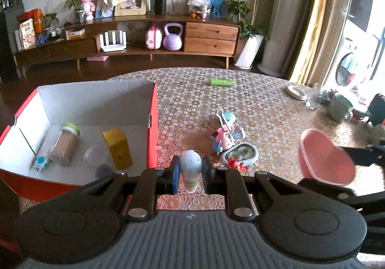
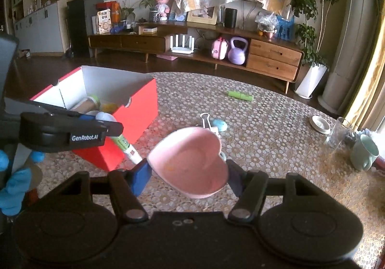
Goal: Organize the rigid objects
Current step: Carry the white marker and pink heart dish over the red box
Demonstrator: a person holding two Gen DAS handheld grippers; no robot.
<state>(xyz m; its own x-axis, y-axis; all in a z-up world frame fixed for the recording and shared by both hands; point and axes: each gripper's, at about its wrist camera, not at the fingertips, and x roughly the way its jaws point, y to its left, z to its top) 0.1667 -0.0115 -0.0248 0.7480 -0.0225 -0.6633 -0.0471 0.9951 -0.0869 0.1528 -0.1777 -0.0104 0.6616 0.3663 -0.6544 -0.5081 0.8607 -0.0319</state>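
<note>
**Both tongs loaded beside the red box**

I have the left tongs (image 1: 190, 174) clamped on a small pale-blue tube (image 1: 191, 165). Its long axis runs roughly along the tongs' own line, rounded end pointing away from my camera, white and green end toward it. From the right wrist view the same tube (image 2: 125, 146) slants down toward the worktop (image 2: 264, 129), white tip lowest, hanging just outside the near corner of the red box (image 2: 134, 110).

My right tongs (image 2: 190, 172) grip a pink heart-shaped dish (image 2: 190, 163) by its sides, the pads pressing on opposite walls. The dish is held clear of the worktop, hollow side tilted toward my camera, the point of the heart toward the lower right of that view.

Inside the box (image 1: 96, 100), on its white floor, lie a green-capped jar (image 1: 66, 142) on its side, a yellow block (image 1: 118, 147) and a small blue-and-white toy (image 1: 41, 163). On the patterned worktop to the right of the box sit a cluster of toys (image 1: 228, 139) and, farther off, a green stick (image 1: 223, 82) lying crosswise.
</note>
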